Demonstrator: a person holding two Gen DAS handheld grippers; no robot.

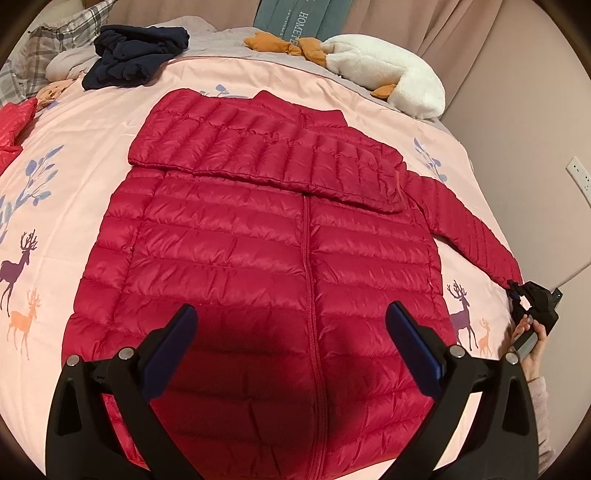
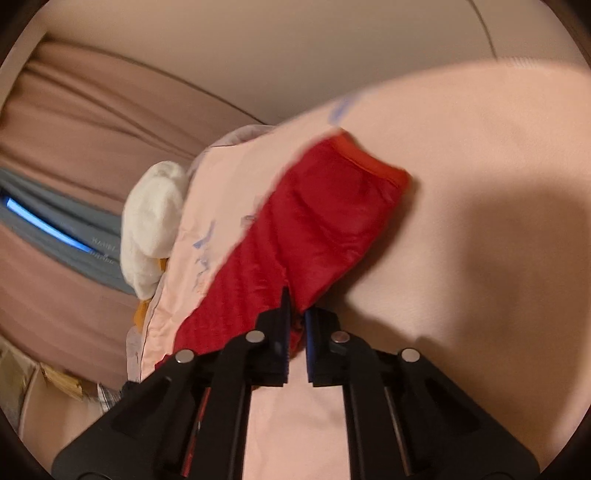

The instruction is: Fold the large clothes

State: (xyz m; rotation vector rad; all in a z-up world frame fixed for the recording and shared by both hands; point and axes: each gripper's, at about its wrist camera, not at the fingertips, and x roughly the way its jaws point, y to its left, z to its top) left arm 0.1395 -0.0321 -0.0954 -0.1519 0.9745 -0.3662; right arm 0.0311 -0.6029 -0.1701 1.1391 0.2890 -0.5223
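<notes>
A red quilted down jacket [image 1: 258,236] lies face up on the pink bedspread [image 1: 92,140], zipper running down its middle. One sleeve is folded across the chest [image 1: 266,155]. The other sleeve [image 1: 469,221] stretches out to the right edge of the bed. My left gripper [image 1: 291,325] hovers open over the jacket's lower hem, nothing between its fingers. My right gripper [image 1: 517,295] is at the end of that stretched sleeve, held by a hand [image 1: 528,347]. In the right wrist view the right gripper [image 2: 295,314] is shut on the red sleeve [image 2: 325,214] near its cuff.
A dark navy garment [image 1: 133,51] lies at the head of the bed on the left. A white plush toy with orange parts [image 1: 384,70] and a teal cushion [image 1: 295,18] sit at the back. Another red garment [image 1: 14,125] lies at the left edge. A wall with a socket [image 1: 580,177] is on the right.
</notes>
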